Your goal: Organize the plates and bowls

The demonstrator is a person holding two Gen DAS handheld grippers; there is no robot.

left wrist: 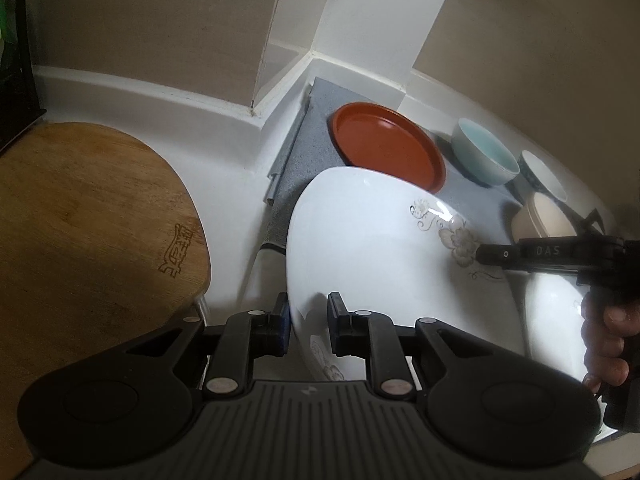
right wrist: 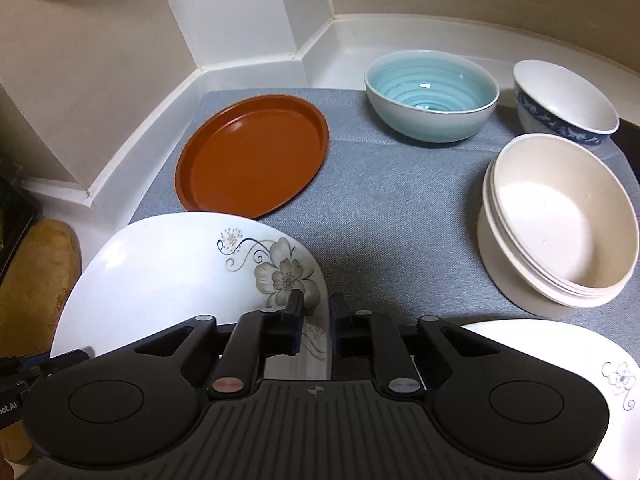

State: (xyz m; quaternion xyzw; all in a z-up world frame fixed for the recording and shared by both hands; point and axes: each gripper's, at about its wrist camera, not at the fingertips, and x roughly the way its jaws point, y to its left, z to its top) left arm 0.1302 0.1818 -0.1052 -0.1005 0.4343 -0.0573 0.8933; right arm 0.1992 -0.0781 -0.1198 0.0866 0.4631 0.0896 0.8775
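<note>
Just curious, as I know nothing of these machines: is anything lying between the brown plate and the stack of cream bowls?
No. In the right wrist view, only bare grey mat lies between the brown plate and the cream bowls.

A white counter (right wrist: 344, 52) runs along beige walls (right wrist: 100, 52) with a raised white lip at its back edge. A white column (left wrist: 360, 28) juts from the wall – the counter's lip bends around its foot. Right of the column lies a grey mat (right wrist: 380, 208); left of it, a wooden cutting board (left wrist: 88, 232) with a burned-in stamp. Light is dim, glossing the counter near the column's base.
</note>
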